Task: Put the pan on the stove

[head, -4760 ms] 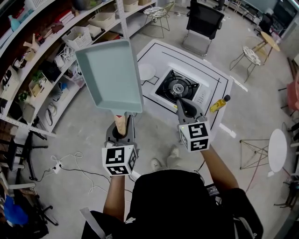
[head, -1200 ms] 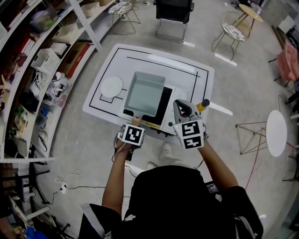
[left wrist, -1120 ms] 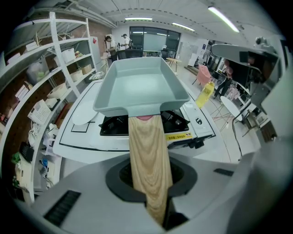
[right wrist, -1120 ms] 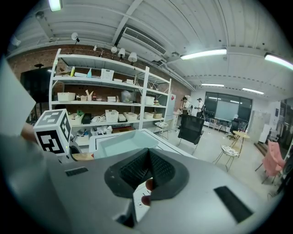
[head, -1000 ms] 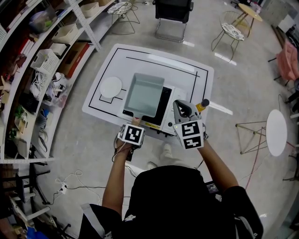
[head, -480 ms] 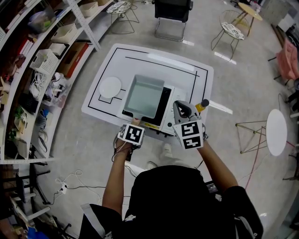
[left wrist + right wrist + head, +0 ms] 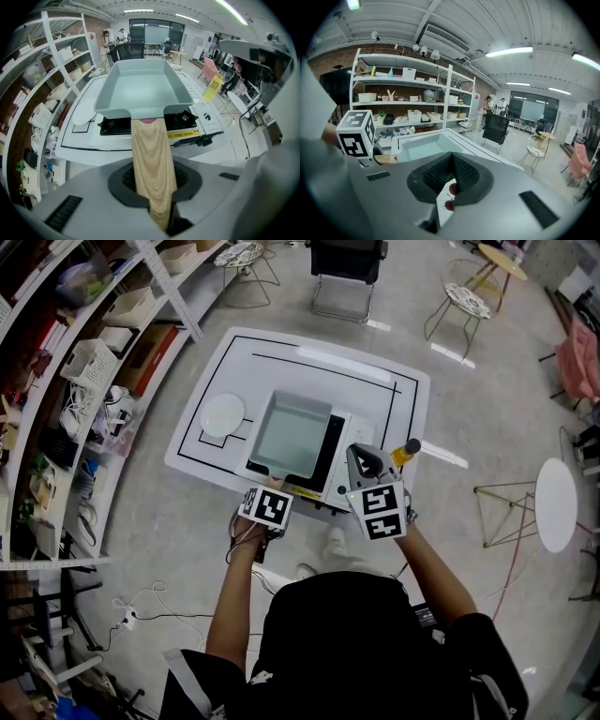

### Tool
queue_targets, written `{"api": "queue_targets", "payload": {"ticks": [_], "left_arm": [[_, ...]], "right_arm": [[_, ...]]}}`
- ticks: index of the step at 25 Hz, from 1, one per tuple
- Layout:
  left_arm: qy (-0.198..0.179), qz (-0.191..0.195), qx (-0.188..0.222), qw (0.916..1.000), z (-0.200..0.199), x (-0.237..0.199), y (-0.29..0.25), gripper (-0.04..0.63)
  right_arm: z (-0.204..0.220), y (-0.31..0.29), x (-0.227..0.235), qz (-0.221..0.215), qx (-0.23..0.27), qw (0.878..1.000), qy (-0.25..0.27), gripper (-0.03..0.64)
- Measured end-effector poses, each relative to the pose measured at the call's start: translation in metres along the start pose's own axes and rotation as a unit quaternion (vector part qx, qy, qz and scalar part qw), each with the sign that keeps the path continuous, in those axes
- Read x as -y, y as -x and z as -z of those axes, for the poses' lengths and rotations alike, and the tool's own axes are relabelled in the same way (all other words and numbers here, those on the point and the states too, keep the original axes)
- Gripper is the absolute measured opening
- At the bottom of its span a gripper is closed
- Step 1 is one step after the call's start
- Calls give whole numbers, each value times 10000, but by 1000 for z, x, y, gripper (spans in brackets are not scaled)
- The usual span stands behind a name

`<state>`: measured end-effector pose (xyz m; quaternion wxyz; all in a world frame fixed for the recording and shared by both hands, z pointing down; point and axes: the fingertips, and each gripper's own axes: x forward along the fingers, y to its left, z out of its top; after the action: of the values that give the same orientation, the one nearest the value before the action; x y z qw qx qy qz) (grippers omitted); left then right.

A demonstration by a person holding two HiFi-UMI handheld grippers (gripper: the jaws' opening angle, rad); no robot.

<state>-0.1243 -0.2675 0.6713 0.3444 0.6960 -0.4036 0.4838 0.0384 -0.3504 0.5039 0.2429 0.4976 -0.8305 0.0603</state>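
Seen along its own jaws, the left gripper (image 7: 152, 187) clamps the wooden handle (image 7: 150, 154) of the pan (image 7: 140, 91) on the stove (image 7: 187, 119). The head view hides this grip. Just right of the stove, the right gripper (image 7: 449, 180) has its jaws together, empty.

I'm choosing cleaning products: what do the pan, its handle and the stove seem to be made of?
Pan: probably coated metal, going by its even, matte, pale blue-green surface.
Handle: looks like light wood, with visible grain and a matte finish.
Stove: black, apparently metal grate on a white body, likely enamelled or painted.
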Motion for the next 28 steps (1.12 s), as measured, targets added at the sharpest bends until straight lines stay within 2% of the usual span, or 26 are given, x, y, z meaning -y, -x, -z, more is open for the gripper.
{"api": "queue_targets", "payload": {"ticks": [8,15,20,26,28], "left_arm": [[26,63,-36,10000,0,3,-1,67],[156,375,250,9989,-5,7,3,78],[247,331,476,9980,-10,3,11,100],[52,0,665,9978,-17,-9,26,129],[128,103,751,9970,-17,-4,26,140]], "right_arm": [[7,0,-2,5,-80,10000,40,2],[7,-2,-3,14,-101,9999,85,2],[6,0,-6,23,-115,9999,114,2],[4,2,-9,18,-111,9998,157,2],[4,2,-11,14,-107,9998,167,2]]}}
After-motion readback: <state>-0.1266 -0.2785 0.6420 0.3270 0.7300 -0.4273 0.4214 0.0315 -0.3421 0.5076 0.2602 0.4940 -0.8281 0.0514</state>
